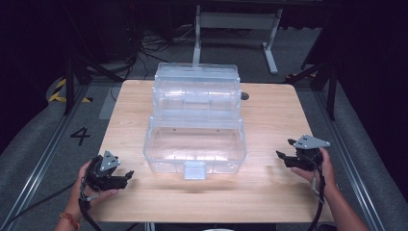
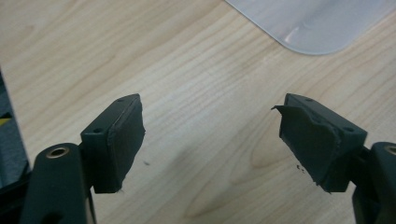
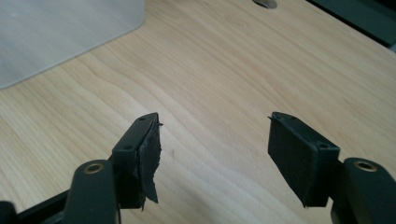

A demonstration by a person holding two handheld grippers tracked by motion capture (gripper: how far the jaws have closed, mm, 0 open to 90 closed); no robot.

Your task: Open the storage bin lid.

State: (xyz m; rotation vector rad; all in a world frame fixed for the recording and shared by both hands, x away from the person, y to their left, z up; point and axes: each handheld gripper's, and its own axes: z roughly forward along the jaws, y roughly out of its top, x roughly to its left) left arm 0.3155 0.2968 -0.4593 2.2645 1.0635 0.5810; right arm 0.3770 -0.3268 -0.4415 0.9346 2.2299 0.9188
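With a clear plastic box (image 1: 195, 144) sitting mid-frame on the wooden counter (image 1: 269, 192), my left claw (image 1: 126, 176) at lower left and right claw (image 1: 283, 155) at right both gape, holding nothing, so I should approach its front latch (image 1: 195, 170) squarely.

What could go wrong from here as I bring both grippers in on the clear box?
The clear plastic box is see-through, so its walls and front latch may be hard to judge; a gripper could bump it and slide it on the table. The pad on one of the right gripper's fingers looks torn, so grip might slip. The left gripper shows similar pad wear.
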